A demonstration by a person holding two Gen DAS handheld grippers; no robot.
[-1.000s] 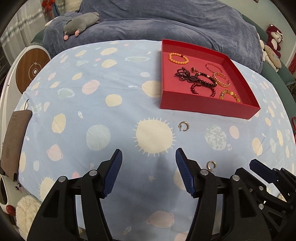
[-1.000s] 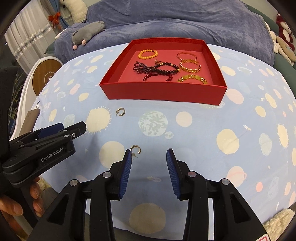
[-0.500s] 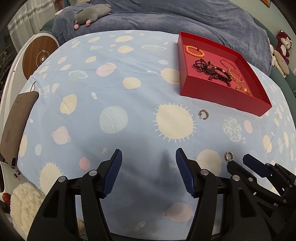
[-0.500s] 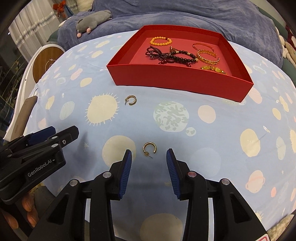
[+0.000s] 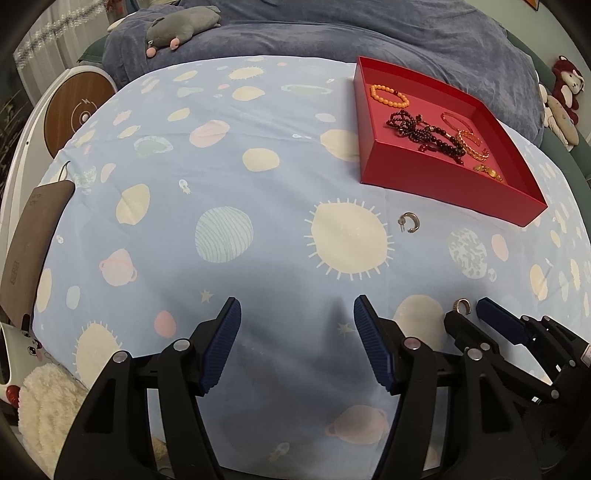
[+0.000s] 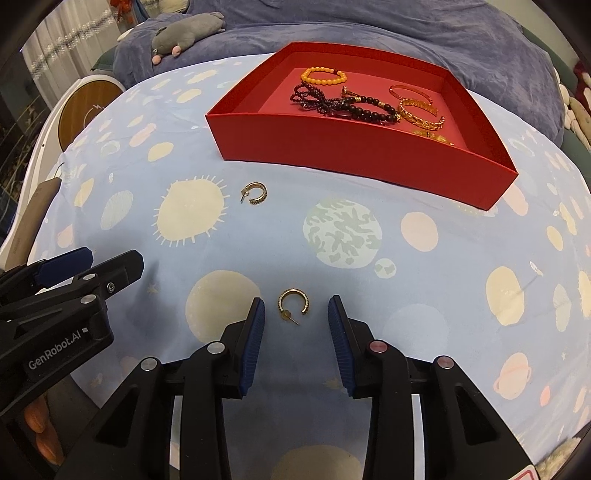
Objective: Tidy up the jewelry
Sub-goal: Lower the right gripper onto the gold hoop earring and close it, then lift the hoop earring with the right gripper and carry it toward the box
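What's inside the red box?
Inside the red box lie an orange bead bracelet, dark bead strands and gold bracelets. Its near wall hides part of the floor, so anything tucked there cannot be seen.

place: home bedroom | cues: planet-print sheet (image 5: 258, 192), blue blanket (image 5: 369, 33), plush toys (image 5: 177, 31)

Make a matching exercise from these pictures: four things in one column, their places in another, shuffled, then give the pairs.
Things:
1. orange bead bracelet
2. gold hoop earring nearest the camera
3. second gold hoop earring
4. grey plush toy

Places:
A. on the blue blanket behind the table
B. inside the red cardboard tray
C. on the cloth beside the pale sun print
D. on the cloth between the fingers of the open right hand-held gripper

Pairs: 1-B, 2-D, 3-C, 4-A
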